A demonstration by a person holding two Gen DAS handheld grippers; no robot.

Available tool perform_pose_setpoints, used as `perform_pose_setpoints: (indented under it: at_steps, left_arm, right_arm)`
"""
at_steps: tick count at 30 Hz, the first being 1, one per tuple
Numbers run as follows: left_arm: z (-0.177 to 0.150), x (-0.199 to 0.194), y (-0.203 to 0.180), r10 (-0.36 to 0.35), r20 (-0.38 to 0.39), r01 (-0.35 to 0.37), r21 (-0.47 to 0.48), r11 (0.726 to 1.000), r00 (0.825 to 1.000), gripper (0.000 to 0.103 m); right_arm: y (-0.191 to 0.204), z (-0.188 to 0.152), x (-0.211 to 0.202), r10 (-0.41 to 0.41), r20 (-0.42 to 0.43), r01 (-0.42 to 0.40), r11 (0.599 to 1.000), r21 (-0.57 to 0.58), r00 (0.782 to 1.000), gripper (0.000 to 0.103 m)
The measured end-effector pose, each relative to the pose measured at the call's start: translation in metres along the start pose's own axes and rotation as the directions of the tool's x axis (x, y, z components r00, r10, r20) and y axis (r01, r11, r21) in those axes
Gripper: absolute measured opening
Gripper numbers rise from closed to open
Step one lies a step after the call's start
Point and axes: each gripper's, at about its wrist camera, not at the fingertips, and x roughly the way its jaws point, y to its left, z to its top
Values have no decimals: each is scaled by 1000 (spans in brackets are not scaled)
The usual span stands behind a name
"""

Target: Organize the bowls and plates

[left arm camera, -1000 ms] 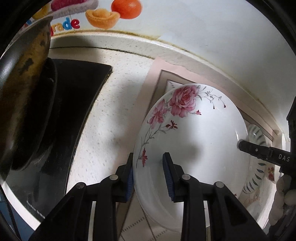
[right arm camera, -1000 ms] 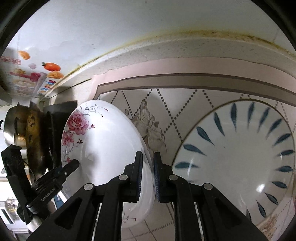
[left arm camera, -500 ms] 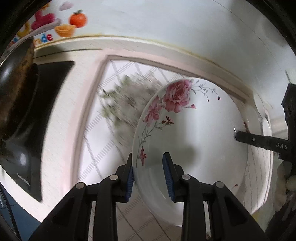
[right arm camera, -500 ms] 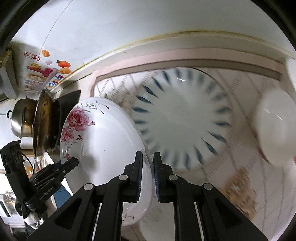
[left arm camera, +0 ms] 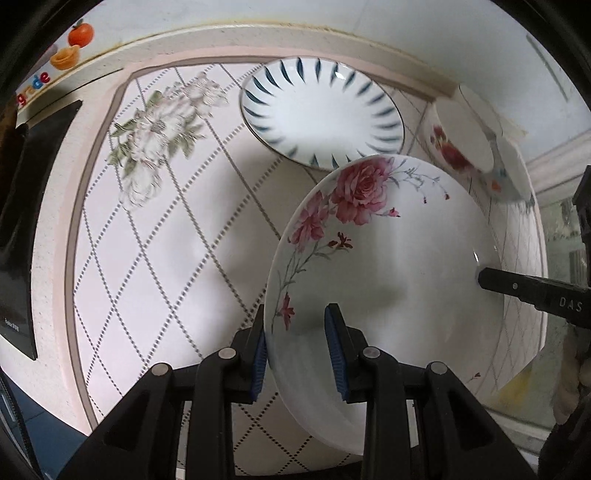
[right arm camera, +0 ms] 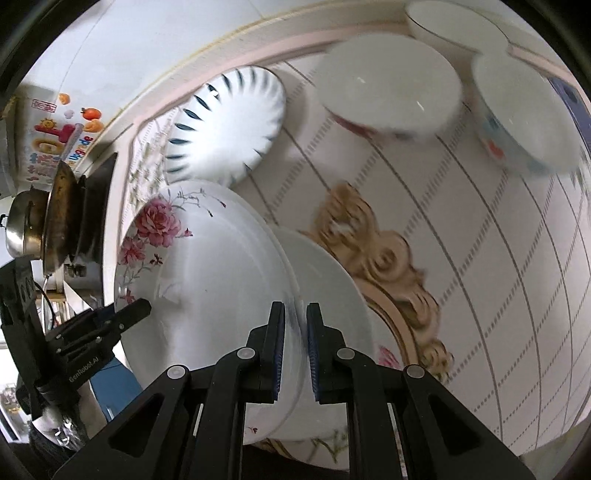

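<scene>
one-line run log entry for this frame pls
left hand-held gripper: shut on rose plate rim | right hand-held gripper: shut on opposite rim | blue-striped plate: on mat

A large plate (left arm camera: 388, 266) is held tilted above the desk (left arm camera: 166, 240), and everything is placed relative to it; the left gripper (left arm camera: 295, 347) clamps its near-left rim, one pad under the rim and one inside; the right gripper (right arm camera: 295, 347) clamps the opposite rim, seen in the left view as a finger (left arm camera: 532, 291) reaching in from the right; behind the plate and slightly left, a striped plate (left arm camera: 321, 114) lies on the desk; behind and to the right stand two bowls (left arm camera: 461, 136) side by side, a third (right arm camera: 454, 26) behind them near the wall; far left of the plate, at the desk's end, sits a stove (right arm camera: 92, 221) carrying a wok (right arm camera: 59, 218) and a pot (right arm camera: 22, 229).
</scene>
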Motion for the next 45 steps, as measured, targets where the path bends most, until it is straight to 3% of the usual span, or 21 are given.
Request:
perform_pose_setpoints:
  at_steps: [14, 27, 45]
  left_arm:
    - [-11, 28, -24, 56, -29, -55, 34, 998, 998, 27]
    - [-18, 37, -34, 120, -35, -118, 67, 991, 992, 27]
    - [-15, 33, -30, 113, -41, -110, 71, 991, 993, 26]
  right_arm:
    - [-31, -30, 20, -26, -29, 26, 1000, 2, 999, 13]
    - [-19, -32, 22, -74, -21, 73, 997, -37, 997, 13]
    - [-17, -30, 23, -105, -47, 105, 994, -10, 993, 14]
